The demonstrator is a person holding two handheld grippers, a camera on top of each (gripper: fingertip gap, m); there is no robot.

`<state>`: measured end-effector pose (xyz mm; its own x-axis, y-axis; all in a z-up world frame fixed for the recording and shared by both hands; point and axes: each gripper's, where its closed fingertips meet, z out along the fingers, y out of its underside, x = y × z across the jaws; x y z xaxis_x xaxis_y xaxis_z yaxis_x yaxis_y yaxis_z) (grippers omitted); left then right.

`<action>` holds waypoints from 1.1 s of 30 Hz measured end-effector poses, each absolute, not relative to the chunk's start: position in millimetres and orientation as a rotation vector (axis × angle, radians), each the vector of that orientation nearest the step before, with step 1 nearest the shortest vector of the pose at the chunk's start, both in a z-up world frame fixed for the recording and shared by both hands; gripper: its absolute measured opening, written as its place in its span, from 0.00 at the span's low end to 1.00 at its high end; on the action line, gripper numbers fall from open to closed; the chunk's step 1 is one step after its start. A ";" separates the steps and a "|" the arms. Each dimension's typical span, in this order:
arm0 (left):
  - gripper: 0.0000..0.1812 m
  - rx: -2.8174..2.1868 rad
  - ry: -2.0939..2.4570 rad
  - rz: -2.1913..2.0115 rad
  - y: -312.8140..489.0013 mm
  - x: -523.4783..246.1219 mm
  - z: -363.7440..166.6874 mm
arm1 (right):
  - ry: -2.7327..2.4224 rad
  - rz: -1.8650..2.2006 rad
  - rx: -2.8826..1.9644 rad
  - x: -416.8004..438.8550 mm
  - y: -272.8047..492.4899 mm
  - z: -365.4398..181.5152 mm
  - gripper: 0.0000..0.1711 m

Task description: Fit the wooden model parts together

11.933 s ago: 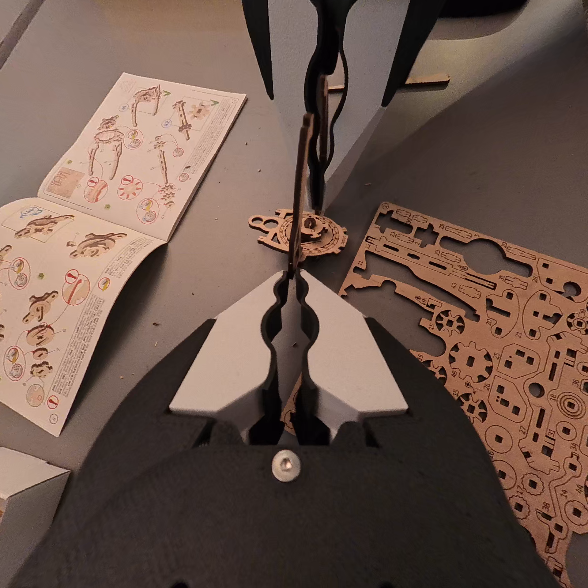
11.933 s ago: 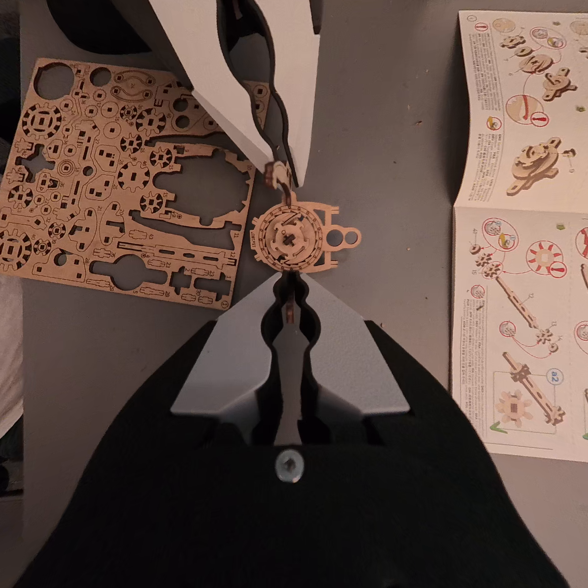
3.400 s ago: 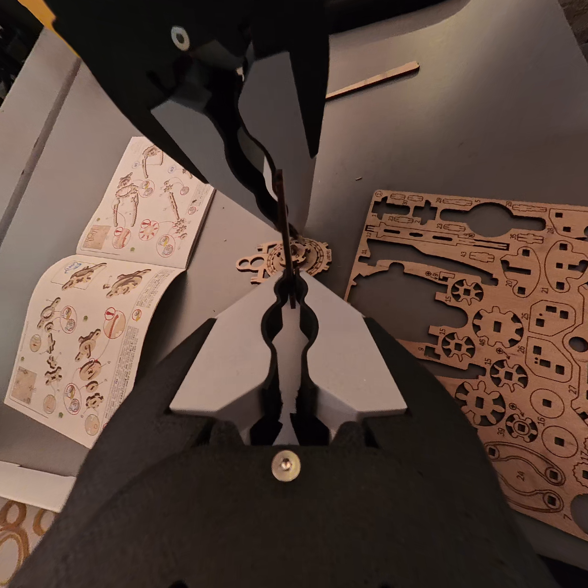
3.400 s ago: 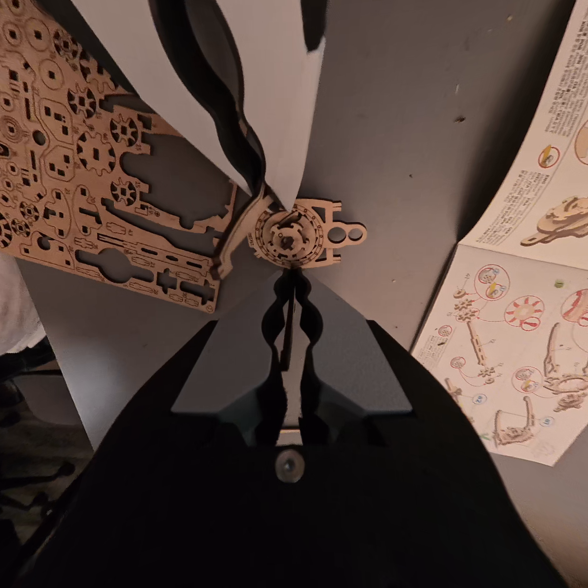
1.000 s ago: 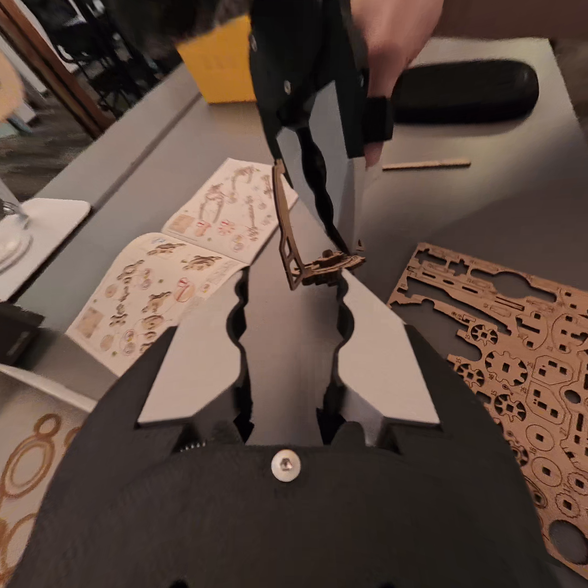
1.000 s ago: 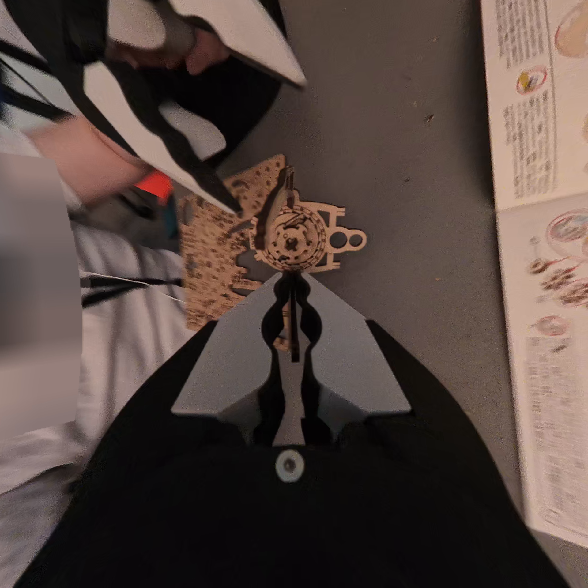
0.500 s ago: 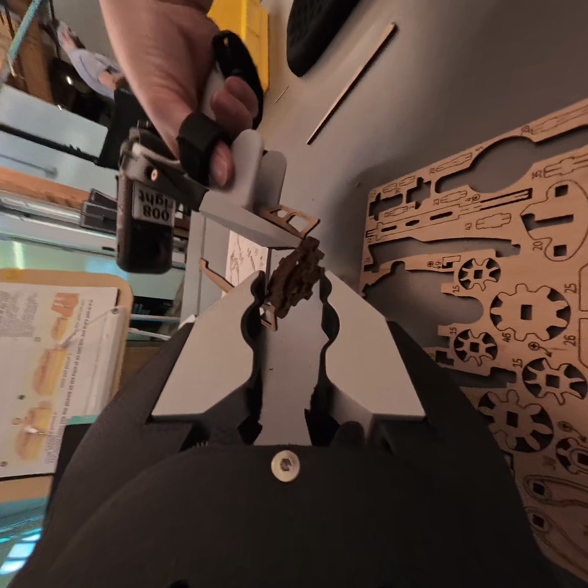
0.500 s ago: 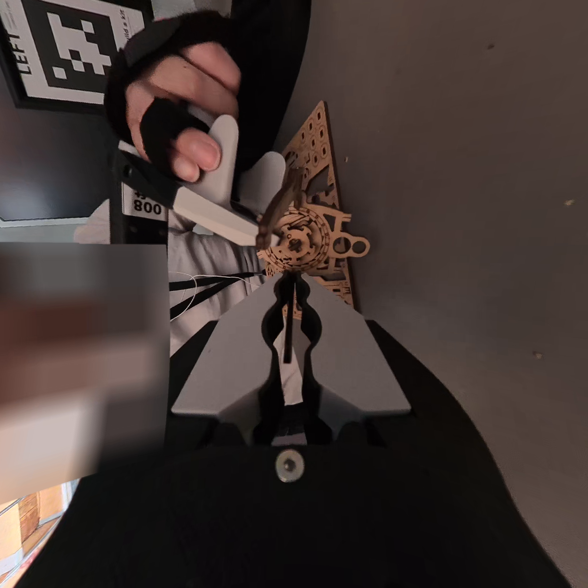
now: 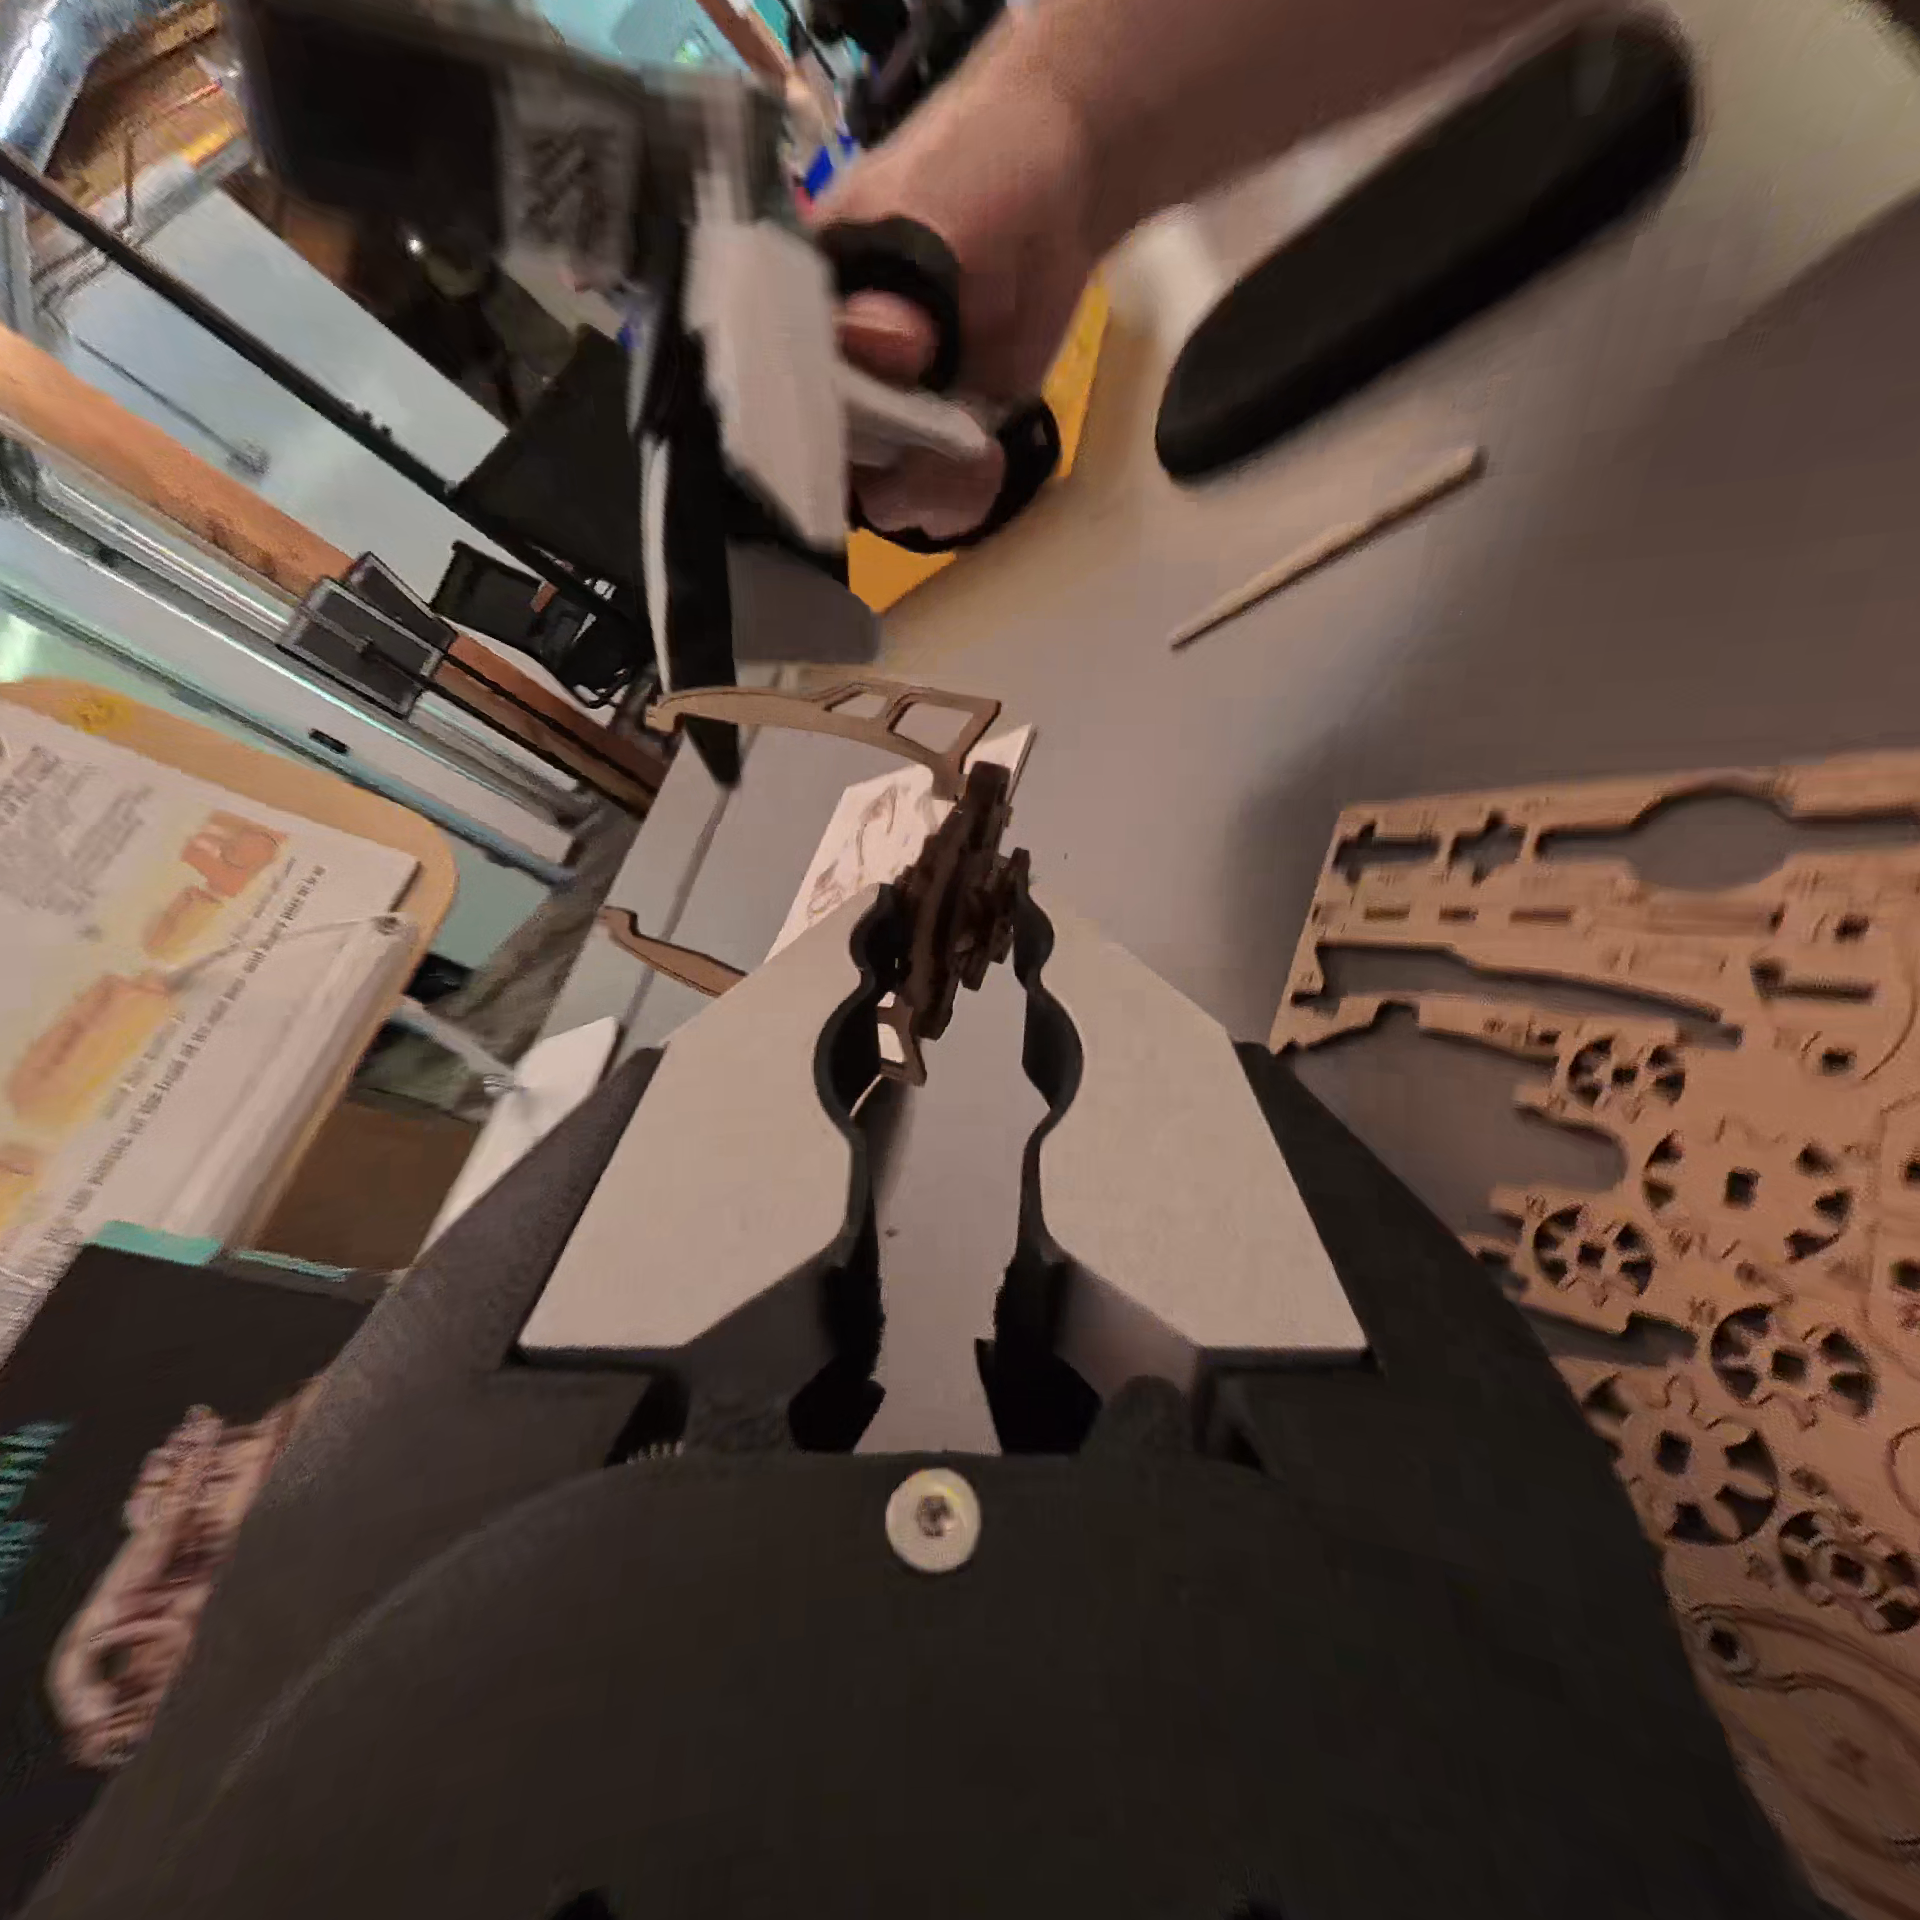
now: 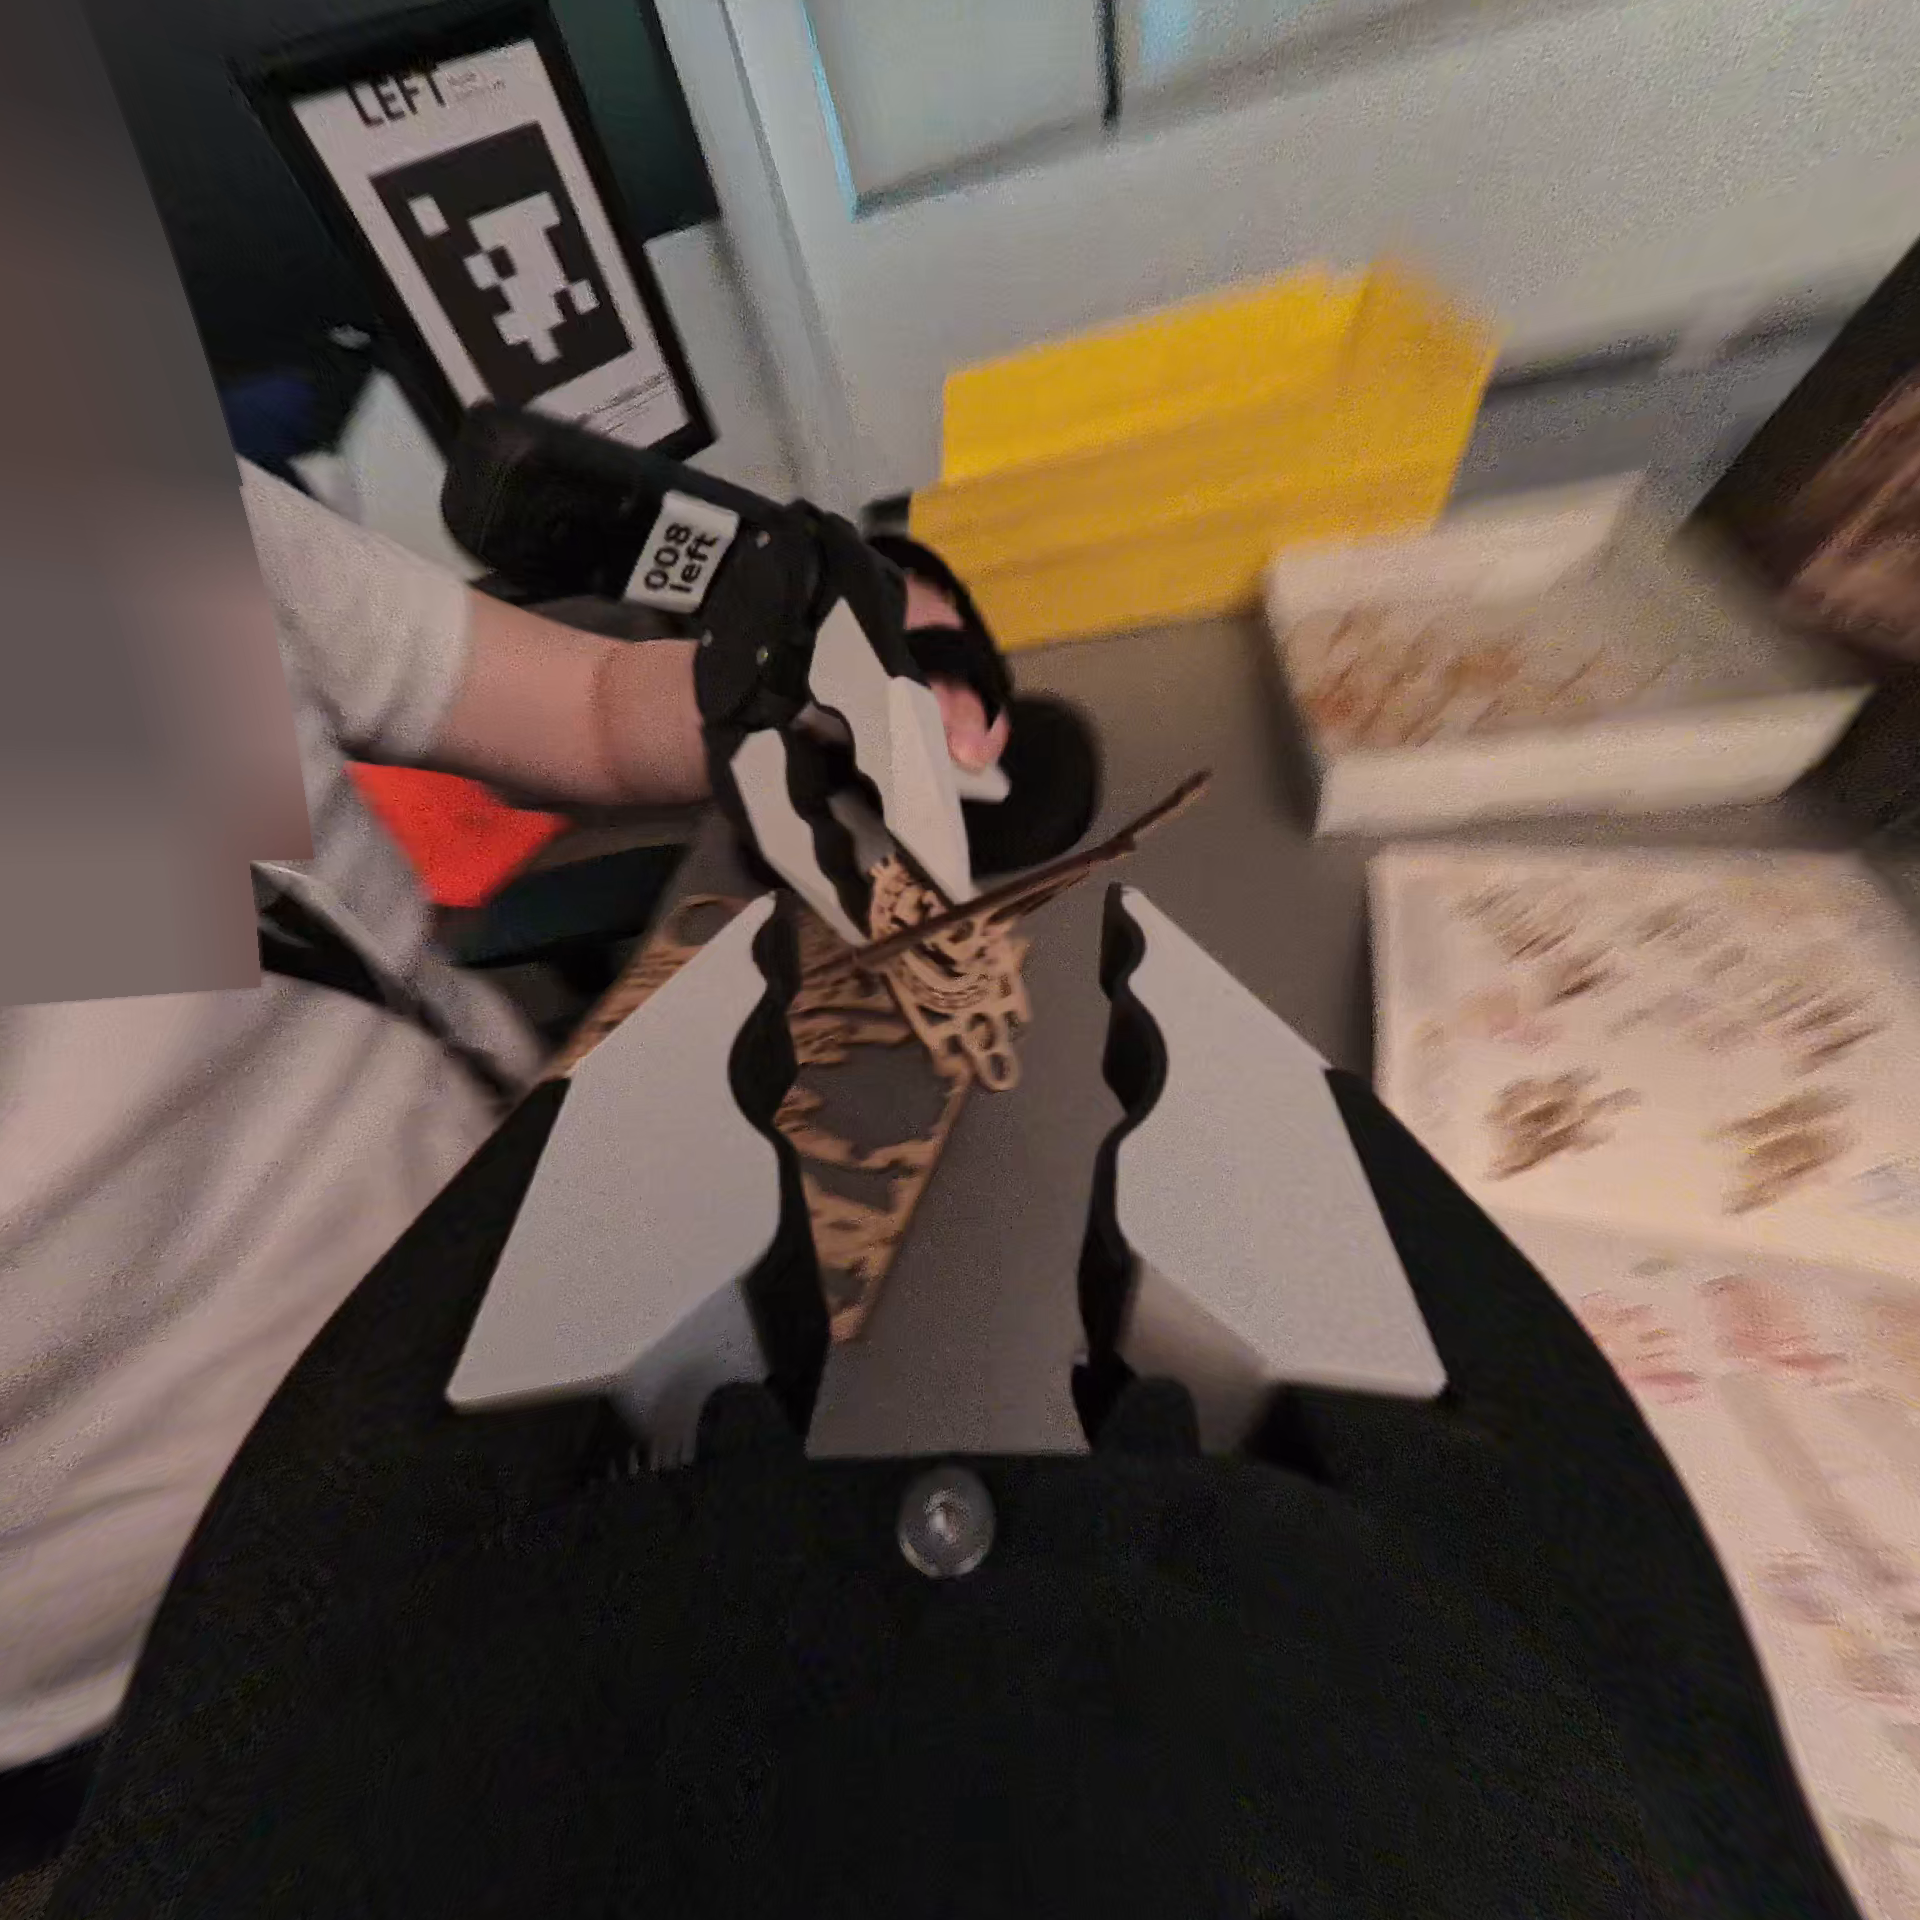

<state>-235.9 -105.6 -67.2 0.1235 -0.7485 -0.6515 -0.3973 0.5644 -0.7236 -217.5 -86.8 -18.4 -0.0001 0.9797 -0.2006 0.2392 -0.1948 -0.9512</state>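
the left tongs (image 9: 951, 940) were pinched on the wooden model (image 9: 961, 914), a round geared disc seen edge-on at the fingertips, a little above the middle of the left wrist view, lifted clear of the grey surface (image 9: 1351, 675). a thin curved arm (image 9: 831, 717) stuck out from the disc toward 10 o'clock and seemed already slotted in, though how firmly could not be told. the right tongs (image 10: 940, 914) stood wide apart and held nothing; in the left wrist view they hung blurred at 11 o'clock, near the arm's far tip, and whether they touched it could not be told. in the right wrist view the model sat between the spread fingers with the left tongs clamped on it from 11 o'clock. the punched wooden sheet (image 9: 1662, 1091) lay flat at 3 o'clock, a loose wooden stick (image 9: 1325, 561) at 1 o'clock beyond it, and a booklet (image 9: 883, 842) lay behind the model. the main risk seemed to be the slim arm: a careless close or sideways knock from the right tongs could snap it or lever it out of its slot. the left grip was on stacked thin layers, so a twist could let the disc pivot or slip and drop to the surface. both views were smeared by motion, which made aiming chancy.
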 end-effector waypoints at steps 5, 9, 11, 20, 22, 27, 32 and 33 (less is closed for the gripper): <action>0.11 -1.132 1.304 -0.716 -109.3 -238.2 -37.3 | -1.248 0.928 -1.214 -227.9 -110.1 -9.6 0.31; 0.11 -1.165 1.238 -0.857 -110.3 -239.2 -29.0 | -1.195 1.002 -1.217 -244.2 -109.9 -17.0 0.26; 0.11 -1.179 1.229 -0.871 -108.8 -239.3 -30.0 | -1.190 1.031 -1.250 -250.6 -108.0 -20.0 0.23; 0.10 -1.224 1.184 -1.059 -115.1 -236.6 -26.5 | -1.142 0.982 -1.167 -257.3 -112.7 -10.0 0.06; 0.10 -1.211 1.195 -1.064 -118.2 -236.3 -25.7 | -1.148 0.946 -1.149 -256.9 -115.2 -9.2 0.06; 0.22 -1.150 1.175 -0.969 -115.5 -239.3 -18.1 | -1.155 0.895 -1.121 -257.0 -121.4 -9.2 0.06; 0.30 -1.047 1.293 -0.925 -136.4 -233.8 -20.6 | -1.232 0.763 -1.125 -266.4 -126.9 -20.5 0.06; 0.26 -1.044 1.322 -0.881 -136.6 -232.2 -25.6 | -1.236 0.760 -1.107 -268.4 -129.7 -19.6 0.06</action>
<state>-232.2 -136.6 -25.6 0.0754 -0.9441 -0.3210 -0.0677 0.3163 -0.9462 -268.4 -129.7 -19.6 0.2085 0.9174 0.3391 0.1112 0.3222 -0.9401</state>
